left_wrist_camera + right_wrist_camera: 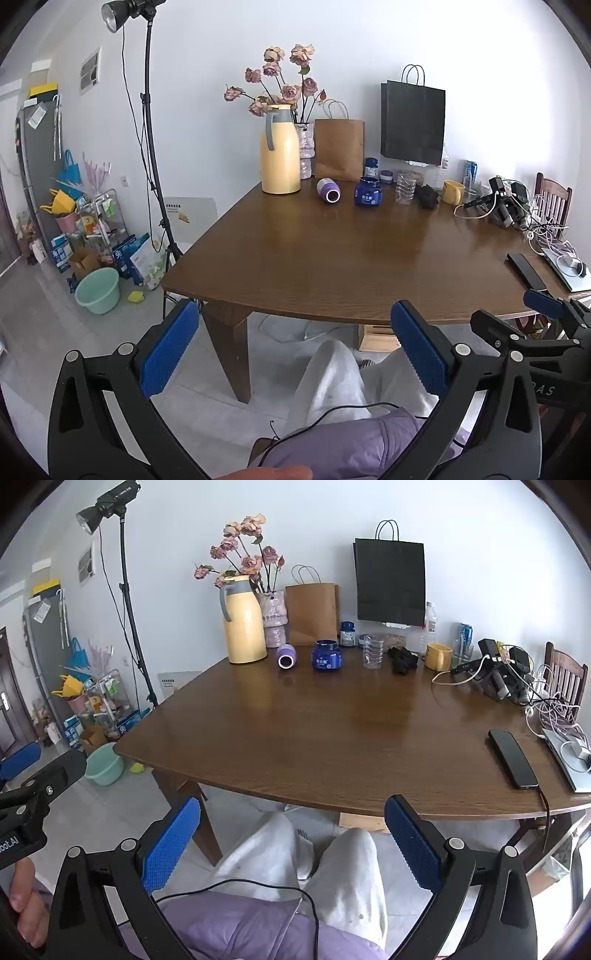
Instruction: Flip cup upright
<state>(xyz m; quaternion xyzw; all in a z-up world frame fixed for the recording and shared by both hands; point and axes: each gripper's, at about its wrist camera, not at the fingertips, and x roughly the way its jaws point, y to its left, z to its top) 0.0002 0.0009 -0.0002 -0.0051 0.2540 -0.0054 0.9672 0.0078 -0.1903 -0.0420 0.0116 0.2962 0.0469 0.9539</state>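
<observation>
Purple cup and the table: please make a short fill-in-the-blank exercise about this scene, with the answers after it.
1. The purple cup lies on its ____.
2. It lies between the blue jar and the ____ thermos.
3. Both the left gripper and the right gripper are ____.
4. The black phone lies on the wooden ____.

Answers: side; yellow; open; table
</observation>
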